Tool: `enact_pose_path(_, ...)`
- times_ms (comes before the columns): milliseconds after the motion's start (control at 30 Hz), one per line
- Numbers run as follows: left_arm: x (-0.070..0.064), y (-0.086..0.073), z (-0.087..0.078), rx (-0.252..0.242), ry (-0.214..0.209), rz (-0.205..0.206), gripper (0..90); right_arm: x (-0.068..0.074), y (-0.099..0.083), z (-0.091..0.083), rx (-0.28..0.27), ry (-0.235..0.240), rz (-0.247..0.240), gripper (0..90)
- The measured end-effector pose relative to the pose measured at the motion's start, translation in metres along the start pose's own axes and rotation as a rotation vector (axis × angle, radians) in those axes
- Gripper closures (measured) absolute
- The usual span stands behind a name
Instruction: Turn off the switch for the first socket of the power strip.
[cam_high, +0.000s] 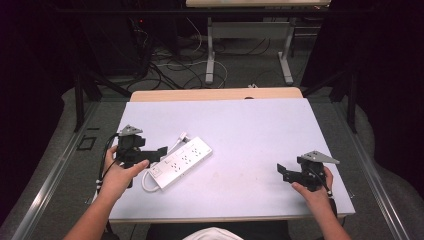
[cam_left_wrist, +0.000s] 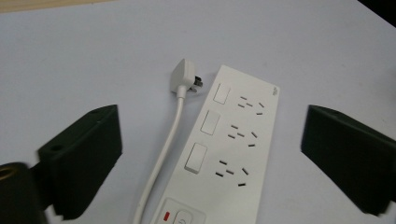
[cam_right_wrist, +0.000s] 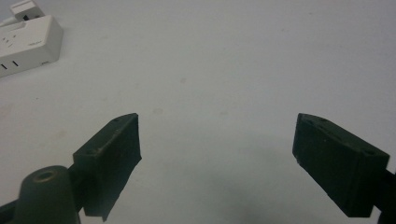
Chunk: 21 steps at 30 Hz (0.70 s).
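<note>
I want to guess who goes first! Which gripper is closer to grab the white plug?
Probably the left gripper: its open jaws hang right beside the power strip, with the plug just ahead. The right gripper is far across the table.

Overhead plus two close views, shared power strip (cam_high: 181, 161)

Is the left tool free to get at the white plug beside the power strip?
Probably yes: the left tool is open, and the plug lies bare on the table beside the power strip.
</note>
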<state>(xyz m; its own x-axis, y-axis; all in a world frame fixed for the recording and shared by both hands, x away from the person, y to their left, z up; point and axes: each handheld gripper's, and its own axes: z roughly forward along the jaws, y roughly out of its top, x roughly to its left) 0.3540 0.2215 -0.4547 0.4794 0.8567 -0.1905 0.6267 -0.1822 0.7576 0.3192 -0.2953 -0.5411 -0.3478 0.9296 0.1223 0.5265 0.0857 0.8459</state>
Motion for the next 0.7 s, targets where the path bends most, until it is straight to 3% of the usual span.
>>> enact_pose_path(100, 0.002, -0.004, -0.007, -0.039, -0.018, -0.026, 0.3, 0.0, 0.0, 0.0, -0.001, 0.003, -0.002, 14.5)
enact_pose_path(267, 0.011, -0.012, -0.018, -0.088, 0.008, -0.033, 0.3, 0.001, 0.0, 0.0, 0.0, 0.006, -0.002, 14.6)
enact_pose_path(433, 0.022, -0.023, -0.023, -0.122, 0.014, -0.099, 0.3, 0.001, 0.0, 0.0, 0.0, 0.003, 0.001, 14.6)
enact_pose_path(700, 0.036, -0.041, -0.027, -0.148, 0.056, -0.153, 0.3, 0.002, 0.0, 0.0, 0.002, 0.003, -0.003, 14.6)
